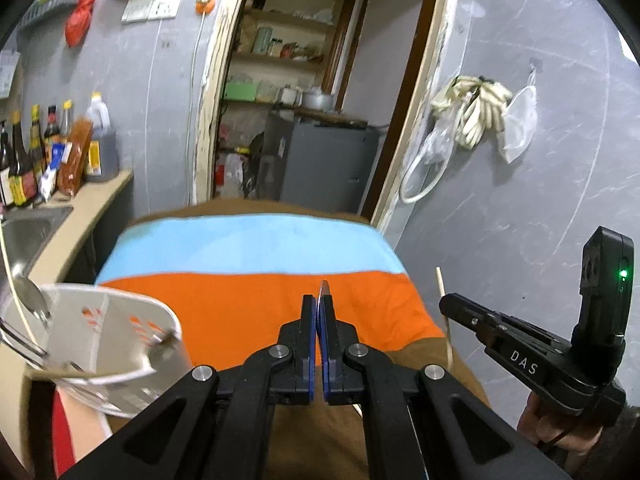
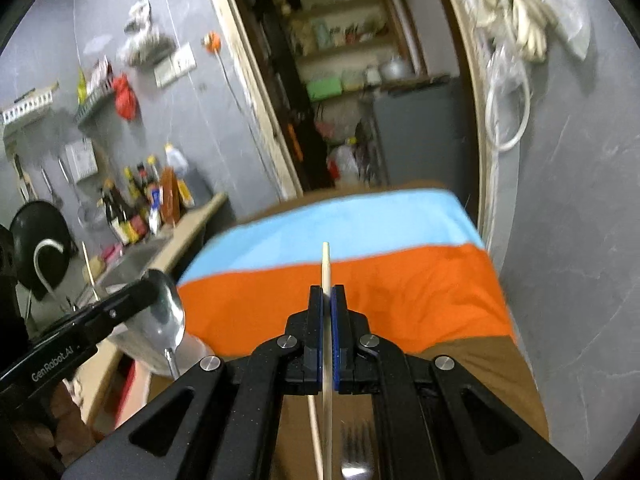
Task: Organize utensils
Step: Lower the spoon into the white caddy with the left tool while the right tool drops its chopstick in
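Left gripper [image 1: 319,300]: its fingers are squeezed tight on a metal spoon [image 2: 166,312]. Only the thin handle tip pokes out past the pads in the left wrist view. The right wrist view shows the shiny bowl of the spoon.
Right gripper [image 2: 327,296]: its fingers are clenched on a wooden chopstick [image 2: 326,276], close to its top end. The rest of the stick hangs down behind the pads.
Where they are: both are up in the air over the table with the orange and blue cloth [image 1: 256,304].
White holder [image 1: 120,336]: it stands at the left edge of the table, with other utensils already in it.
Spoon feel: hard, smooth, likely slippery and a bit heavy at the bowl. Holding the flat handle seems best.
Chopstick feel: light, stiff and thin. It could swing or slip, so a hold nearer the middle looks safer.
Fork [image 2: 356,448]: it lies on the table below, blurry.
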Available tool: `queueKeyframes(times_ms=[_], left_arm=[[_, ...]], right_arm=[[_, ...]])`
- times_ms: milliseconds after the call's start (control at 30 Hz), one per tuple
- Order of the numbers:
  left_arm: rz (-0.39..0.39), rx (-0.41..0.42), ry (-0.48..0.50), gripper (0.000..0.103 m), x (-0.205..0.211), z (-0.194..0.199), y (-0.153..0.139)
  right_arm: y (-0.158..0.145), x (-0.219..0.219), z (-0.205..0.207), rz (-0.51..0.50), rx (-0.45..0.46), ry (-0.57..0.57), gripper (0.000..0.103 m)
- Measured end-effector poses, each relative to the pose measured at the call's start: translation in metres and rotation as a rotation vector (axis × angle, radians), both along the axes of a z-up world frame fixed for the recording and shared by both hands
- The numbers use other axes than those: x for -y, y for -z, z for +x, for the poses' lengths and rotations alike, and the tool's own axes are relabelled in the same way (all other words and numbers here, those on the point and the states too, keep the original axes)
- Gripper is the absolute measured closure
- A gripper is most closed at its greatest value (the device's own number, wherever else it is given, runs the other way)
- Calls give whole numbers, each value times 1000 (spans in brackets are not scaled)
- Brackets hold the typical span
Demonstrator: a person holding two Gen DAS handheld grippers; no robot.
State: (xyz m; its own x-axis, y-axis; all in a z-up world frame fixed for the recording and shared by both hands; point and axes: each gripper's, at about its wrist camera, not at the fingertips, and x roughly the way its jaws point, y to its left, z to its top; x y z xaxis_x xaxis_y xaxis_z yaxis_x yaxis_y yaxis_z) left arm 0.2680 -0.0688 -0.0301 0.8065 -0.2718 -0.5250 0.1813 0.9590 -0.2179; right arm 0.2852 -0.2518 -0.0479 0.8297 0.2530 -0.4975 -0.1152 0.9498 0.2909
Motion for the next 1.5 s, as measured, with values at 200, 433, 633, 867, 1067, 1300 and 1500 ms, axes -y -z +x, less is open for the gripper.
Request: queueKeyframes(times_ms=[200,433,633,867,1067,1300,1500], left_arm=[[-44,54,8,101,-29,-9,-35],[-44,129,-49,101,-75,-12,-74],[30,214,-180,101,-128,-20,-103],[101,250,-361,101,-186,-29,-108],[147,251,-458,101,-220,-19,-100],[176,257,-473,101,-226,3,-76],[251,284,-462,101,-211,4,-62]], right_arm=[[-50,-29,-8,25,146,-13,100],[-92,-69,-10,113,306,-55,100],[-102,-113,-1,168,386,-66,100],[-103,-167,7,168,433,-40,100],[-88,-195,18,163,431,6,100],[-57,-209,25,125,405,24,100],[-43,-211,28,111,400,18,100]])
